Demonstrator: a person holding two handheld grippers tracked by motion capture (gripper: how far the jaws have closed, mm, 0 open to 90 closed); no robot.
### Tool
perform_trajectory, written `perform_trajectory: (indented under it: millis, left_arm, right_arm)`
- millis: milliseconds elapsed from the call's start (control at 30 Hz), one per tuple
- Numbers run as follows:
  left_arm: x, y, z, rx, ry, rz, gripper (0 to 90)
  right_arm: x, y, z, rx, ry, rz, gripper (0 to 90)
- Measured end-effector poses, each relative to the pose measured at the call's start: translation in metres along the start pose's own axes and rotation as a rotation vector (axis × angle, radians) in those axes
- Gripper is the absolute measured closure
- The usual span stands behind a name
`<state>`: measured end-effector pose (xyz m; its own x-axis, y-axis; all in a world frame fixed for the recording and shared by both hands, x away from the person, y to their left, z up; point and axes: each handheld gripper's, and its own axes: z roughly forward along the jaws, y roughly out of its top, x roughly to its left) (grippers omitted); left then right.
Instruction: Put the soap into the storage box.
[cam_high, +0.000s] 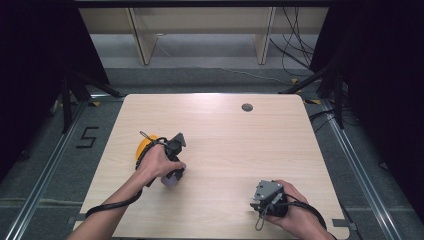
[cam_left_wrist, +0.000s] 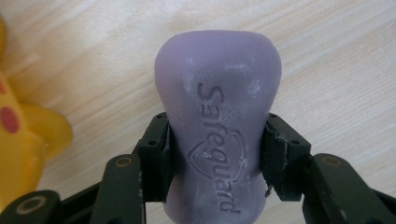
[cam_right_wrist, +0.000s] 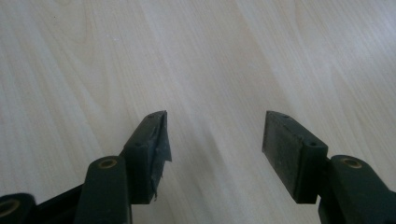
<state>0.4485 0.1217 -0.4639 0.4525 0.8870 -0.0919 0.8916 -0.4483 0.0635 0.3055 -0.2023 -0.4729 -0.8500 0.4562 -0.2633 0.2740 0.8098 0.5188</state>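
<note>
wooden table (cam_high: 225, 135), purple soap bar (cam_left_wrist: 219, 135) in left gripper (cam_left_wrist: 215, 156)

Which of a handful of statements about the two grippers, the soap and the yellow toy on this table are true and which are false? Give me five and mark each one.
1. The left gripper is shut on the purple soap bar. True.
2. The right gripper holds the yellow toy. False: its jaws stand apart with bare table between them, and the yellow toy lies beside the soap near the left gripper.
3. The soap bar carries the embossed word Safeguard. True.
4. The jaws grip the soap at its widest end. False: they press on its narrowed waist.
5. In the high view, the right gripper is at the far edge of the table. False: it is near the person's edge.
</note>
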Motion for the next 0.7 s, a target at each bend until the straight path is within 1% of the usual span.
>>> perform_trajectory:
  millis: [33,67,100,133,167,200,233,300,333,367,400,433,467,500,533,567,600,700]
  left_arm:
    - [0.000,0.000,-0.001,-0.003,0.003,-0.007,48.9]
    - [0.002,0.000,-0.003,-0.003,0.004,-0.011,48.9]
    - [0.002,-0.001,-0.004,-0.002,0.005,-0.016,48.9]
    - [0.003,-0.001,-0.006,-0.002,0.005,-0.016,48.9]
    - [0.003,-0.001,-0.007,-0.005,0.004,-0.020,48.9]
    - [0.004,-0.001,-0.008,-0.012,0.007,-0.022,48.9]
    - [0.004,-0.002,-0.009,-0.017,0.009,-0.027,48.9]
    - [0.005,-0.002,-0.011,-0.018,0.010,-0.031,48.9]
    - [0.005,-0.002,-0.012,-0.020,0.008,-0.033,48.9]
    - [0.005,-0.002,-0.014,-0.021,0.009,-0.036,48.9]
    - [0.006,-0.002,-0.016,-0.005,0.004,-0.035,48.9]
    - [0.007,-0.002,-0.016,-0.019,0.004,-0.036,48.9]
    - [0.007,-0.003,-0.016,-0.033,0.004,-0.046,48.9]
    - [0.007,-0.003,-0.018,-0.029,0.002,-0.045,48.9]
    - [0.008,-0.002,-0.020,-0.022,-0.002,-0.040,48.9]
    - [0.008,-0.003,-0.021,-0.028,-0.005,-0.048,48.9]
    - [0.009,-0.002,-0.022,-0.025,-0.005,-0.042,48.9]
    - [0.011,-0.002,-0.026,-0.041,-0.003,-0.054,48.9]
  right_arm:
    - [0.000,0.000,0.000,0.000,0.000,0.000,41.4]
    - [-0.001,0.001,-0.002,0.018,0.013,-0.009,41.4]
    - [-0.002,0.001,-0.004,0.038,-0.001,-0.021,41.4]
    - [-0.002,0.001,-0.004,0.037,0.000,-0.021,41.4]
    - [-0.001,0.001,-0.002,0.014,0.008,-0.010,41.4]
    - [-0.001,0.001,-0.002,0.014,0.005,0.005,41.4]
    - [0.000,0.001,-0.002,0.017,0.010,0.000,41.4]
    - [-0.001,0.001,-0.004,0.034,0.002,-0.001,41.4]
    - [-0.001,0.001,-0.004,0.033,0.003,0.000,41.4]
    - [-0.002,0.001,-0.003,0.019,0.005,0.005,41.4]
    - [-0.001,0.001,-0.002,-0.002,-0.006,0.008,41.4]
    - [-0.003,0.001,-0.002,-0.004,-0.014,-0.013,41.4]
    - [-0.003,0.001,-0.002,-0.004,-0.015,-0.013,41.4]
    - [-0.002,0.001,-0.002,0.000,-0.010,0.003,41.4]
    - [-0.003,0.001,-0.002,-0.003,-0.015,-0.013,41.4]
    - [-0.003,0.001,-0.002,-0.003,-0.015,-0.013,41.5]
    - [-0.003,0.001,-0.002,-0.002,-0.014,-0.014,41.4]
    - [-0.003,0.001,-0.003,0.002,-0.013,-0.015,41.4]
